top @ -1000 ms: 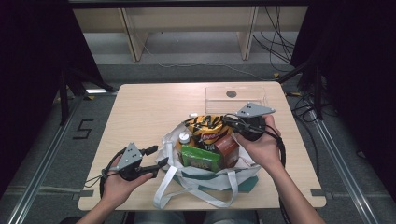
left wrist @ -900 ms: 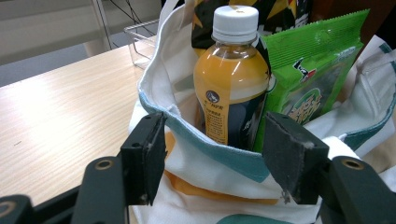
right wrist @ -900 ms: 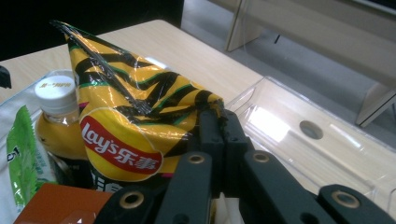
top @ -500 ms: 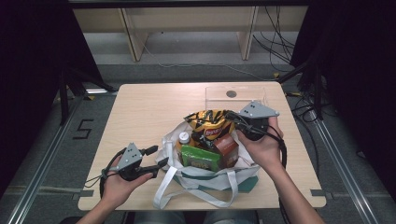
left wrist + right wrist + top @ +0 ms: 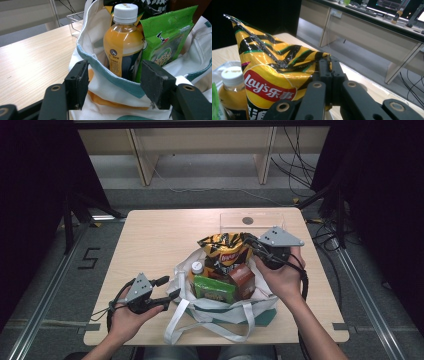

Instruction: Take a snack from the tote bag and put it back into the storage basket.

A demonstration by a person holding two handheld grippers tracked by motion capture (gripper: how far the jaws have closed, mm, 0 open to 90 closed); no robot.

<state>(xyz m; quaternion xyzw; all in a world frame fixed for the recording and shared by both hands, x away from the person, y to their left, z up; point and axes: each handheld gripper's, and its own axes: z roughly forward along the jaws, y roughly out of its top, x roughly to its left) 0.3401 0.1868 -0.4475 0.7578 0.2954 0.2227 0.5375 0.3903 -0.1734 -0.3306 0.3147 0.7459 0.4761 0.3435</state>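
The right hand-held gripper [image 5: 254,245] is clamped on the top corner of the crisp bag [image 5: 226,251], its jaws pressed flat together over the crimped edge in the right gripper view. Pinching the seal rather than the puffed body looks like a way to carry the bag without crushing what is inside. The crisp bag stands upright at the far side of the tote bag [image 5: 220,312], its lower part down among the other goods.

The left hand-held gripper [image 5: 167,290] stands wide, its two pads either side of the tote bag's teal-trimmed rim [image 5: 112,76] without pressing on it. Its place there suggests it is meant to steady the soft cloth mouth while the crisp bag passes through.

Inside the tote bag, a juice bottle [image 5: 123,45] with a white cap stands upright, touching a green snack packet [image 5: 166,40]; a brown carton [image 5: 242,279] sits beside them.

The worktop [image 5: 160,240] is pale wood with a clear plastic tray [image 5: 250,220] at its far edge. Beyond it are a grey floor, trailing cables and pale bench legs; dark curtains close both sides.
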